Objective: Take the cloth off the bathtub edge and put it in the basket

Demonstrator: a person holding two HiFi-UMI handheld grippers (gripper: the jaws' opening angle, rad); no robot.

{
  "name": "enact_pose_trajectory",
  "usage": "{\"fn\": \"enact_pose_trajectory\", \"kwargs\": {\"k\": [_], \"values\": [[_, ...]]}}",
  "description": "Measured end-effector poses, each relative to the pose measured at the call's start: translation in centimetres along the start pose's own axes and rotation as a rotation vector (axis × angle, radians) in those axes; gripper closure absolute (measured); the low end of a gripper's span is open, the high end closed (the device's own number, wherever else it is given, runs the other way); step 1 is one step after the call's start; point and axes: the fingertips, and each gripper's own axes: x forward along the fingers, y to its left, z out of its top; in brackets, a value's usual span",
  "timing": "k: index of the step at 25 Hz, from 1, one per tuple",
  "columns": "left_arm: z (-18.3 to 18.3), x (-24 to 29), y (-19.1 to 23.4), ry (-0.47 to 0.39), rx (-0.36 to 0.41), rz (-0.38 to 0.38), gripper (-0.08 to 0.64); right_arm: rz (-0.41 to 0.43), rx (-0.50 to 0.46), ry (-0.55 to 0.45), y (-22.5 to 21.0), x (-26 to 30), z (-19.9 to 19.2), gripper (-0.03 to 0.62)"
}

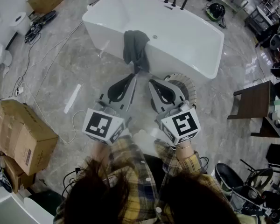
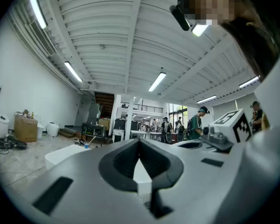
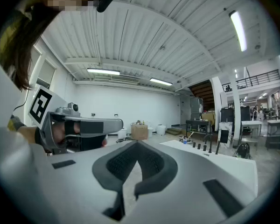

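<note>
While the dark grey cloth [image 1: 135, 48] is hanging over the near rim of the white freestanding bathtub [image 1: 191, 36], with one end trailing down the outer wall, both grippers are being held side by side in front of the tub, above the grey marbled floor [image 1: 60, 69]. The left gripper [image 1: 132, 77] is being held level, jaws pressed fully together and nothing between them. The right gripper [image 1: 151, 82] is being held the same way: jaws together, empty. In the head view, the cloth's hanging end is showing just beyond the left gripper's tips. The round pale basket with a slatted rim [image 1: 189, 84] is standing on the floor just beside the tub's near wall, partly covered by the right gripper.
</note>
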Motion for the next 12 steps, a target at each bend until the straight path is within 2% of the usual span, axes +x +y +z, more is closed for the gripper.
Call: {"fn": "enact_pose_trajectory", "kwargs": {"k": [12], "values": [[-0.9,0.0,-1.3,0.0,0.006,0.039,0.543,0.01,0.025,-0.016,-1.2,-1.9,-0.5,0.577]]}}
